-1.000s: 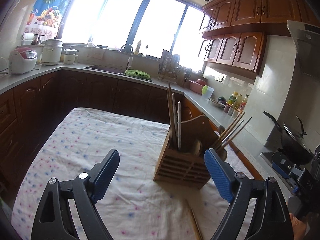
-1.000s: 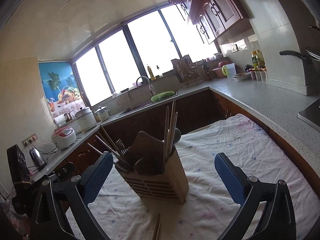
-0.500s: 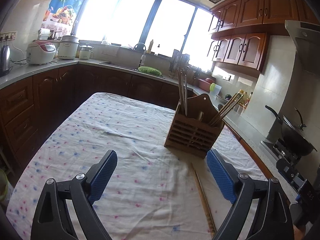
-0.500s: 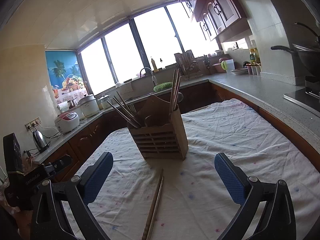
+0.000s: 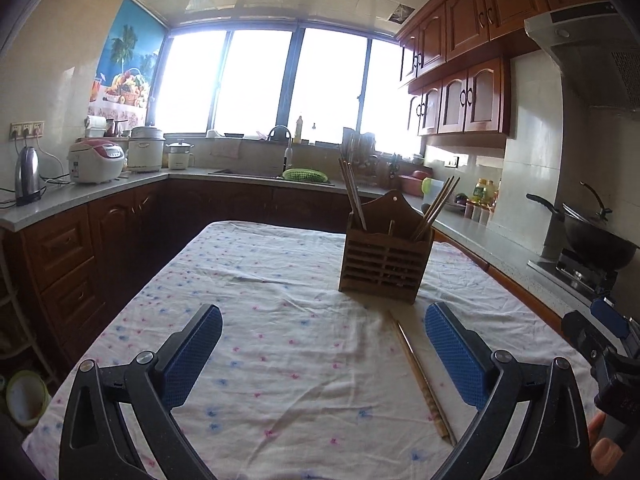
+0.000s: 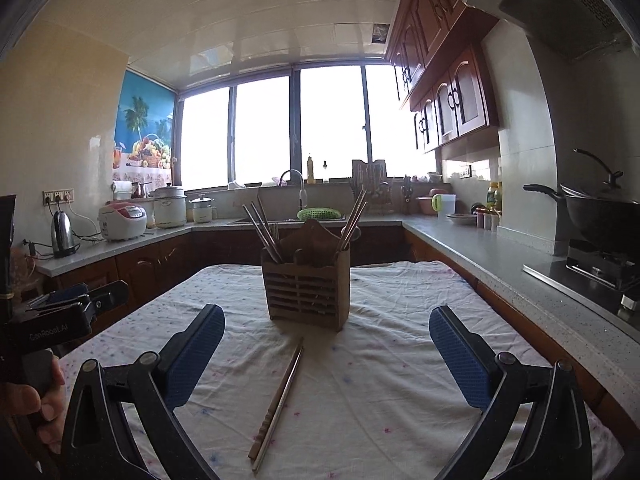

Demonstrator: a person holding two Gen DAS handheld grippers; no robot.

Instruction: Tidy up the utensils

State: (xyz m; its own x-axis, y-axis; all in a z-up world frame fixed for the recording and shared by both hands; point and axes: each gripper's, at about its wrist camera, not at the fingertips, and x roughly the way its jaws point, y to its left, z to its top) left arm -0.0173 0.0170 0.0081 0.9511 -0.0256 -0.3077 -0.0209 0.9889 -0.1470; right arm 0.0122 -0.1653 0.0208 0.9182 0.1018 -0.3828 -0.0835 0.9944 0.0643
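The table under its white cloth dotted pink and blue fills most of what I see, with dark wood cabinets and a grey counter running round it. On the cloth, toward the far end, stands the wooden utensil holder, upright, slatted in front. Chopsticks lean out of its left and right compartments; what sits in the middle one I cannot tell.

My left gripper hangs over the near part of the cloth, its jaws spread wide and just now opened further, with nothing between the blue pads. My right gripper is likewise gaping wide, gripping nothing.

A loose pair of chopsticks lies flat on the cloth just in front of the holder, side by side, one end pointing at the holder's base, the other toward me. From the left view they lie near my right-hand pad, not touching it.
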